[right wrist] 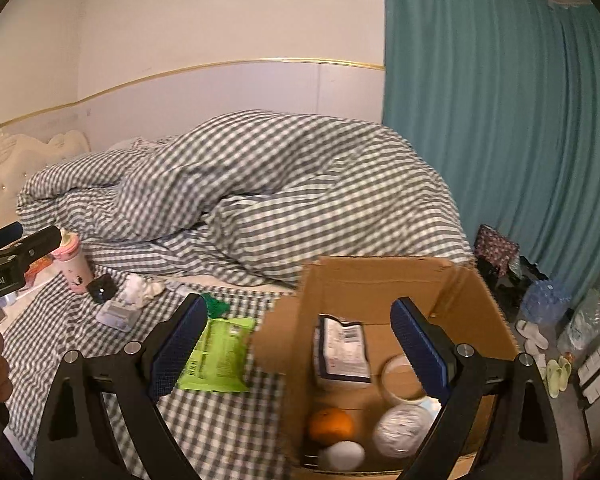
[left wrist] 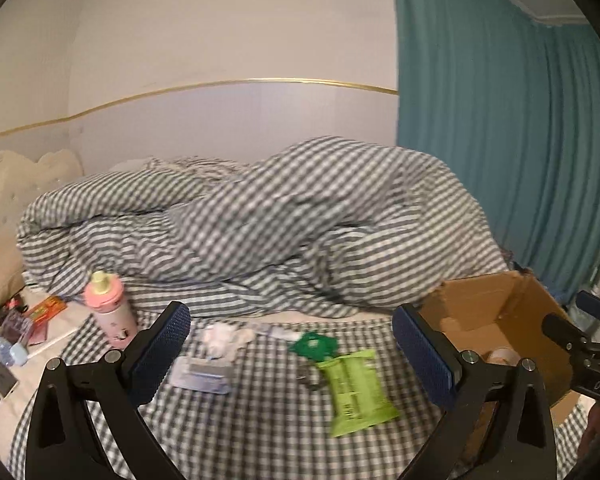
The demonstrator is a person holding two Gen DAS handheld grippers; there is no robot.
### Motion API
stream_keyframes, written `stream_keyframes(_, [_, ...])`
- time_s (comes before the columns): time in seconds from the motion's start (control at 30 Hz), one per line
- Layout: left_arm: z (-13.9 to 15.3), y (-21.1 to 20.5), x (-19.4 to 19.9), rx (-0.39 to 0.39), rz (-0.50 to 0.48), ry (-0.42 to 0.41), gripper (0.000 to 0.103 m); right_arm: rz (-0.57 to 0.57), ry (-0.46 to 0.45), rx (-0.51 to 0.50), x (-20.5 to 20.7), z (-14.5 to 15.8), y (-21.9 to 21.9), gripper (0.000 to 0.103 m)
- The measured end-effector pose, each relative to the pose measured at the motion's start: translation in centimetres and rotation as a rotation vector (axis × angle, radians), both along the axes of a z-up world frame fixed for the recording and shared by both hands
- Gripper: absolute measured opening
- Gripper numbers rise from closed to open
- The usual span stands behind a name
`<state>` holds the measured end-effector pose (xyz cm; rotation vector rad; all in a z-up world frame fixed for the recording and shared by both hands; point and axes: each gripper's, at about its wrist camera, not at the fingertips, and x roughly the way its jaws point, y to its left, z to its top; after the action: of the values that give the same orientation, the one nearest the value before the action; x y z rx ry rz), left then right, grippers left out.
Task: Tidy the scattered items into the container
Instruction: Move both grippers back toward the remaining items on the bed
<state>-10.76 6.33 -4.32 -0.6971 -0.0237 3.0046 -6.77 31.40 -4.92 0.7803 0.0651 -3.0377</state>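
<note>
The cardboard box (right wrist: 384,280) sits on the bed at the right, and it is partly full. Inside lie an orange (right wrist: 331,423), a white egg-shaped thing (right wrist: 342,455), a tape roll (right wrist: 400,378), a flat packet (right wrist: 342,350) and a white round thing (right wrist: 400,430). More things wait on the checked sheet (left wrist: 260,420): a green packet (left wrist: 354,390), a small green toy (left wrist: 312,346), a clear pack (left wrist: 202,374), crumpled tissue (left wrist: 220,338) and a pink bottle (left wrist: 110,308) at the far left. The left tongs (left wrist: 292,354) are wide and hold nothing. The right tongs (right wrist: 300,348) are wide too, and hang over the box.
</note>
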Motion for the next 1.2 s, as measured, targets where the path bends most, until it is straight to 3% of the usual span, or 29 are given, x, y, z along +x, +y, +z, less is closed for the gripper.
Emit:
stream_keyframes(0.37, [-1.1, -7.4, -0.4, -0.020, 0.098, -0.028, 0.103, 0.074, -0.057, -0.006, -2.4, -1.9, -5.7, 0.093])
stream_keyframes(0.67, [-4.5, -12.4, -1.5, -0.044, 0.138, -0.111, 0.103, 0.130, -0.138, -0.001, -4.8, -4.7, -10.1, 0.093])
stream_keyframes(1.2, [-12.4, -12.8, -5.8, -0.064, 0.042, -0.280, 0.103, 0.115, -0.316, 0.012, -9.8, -11.0, -12.3, 0.093])
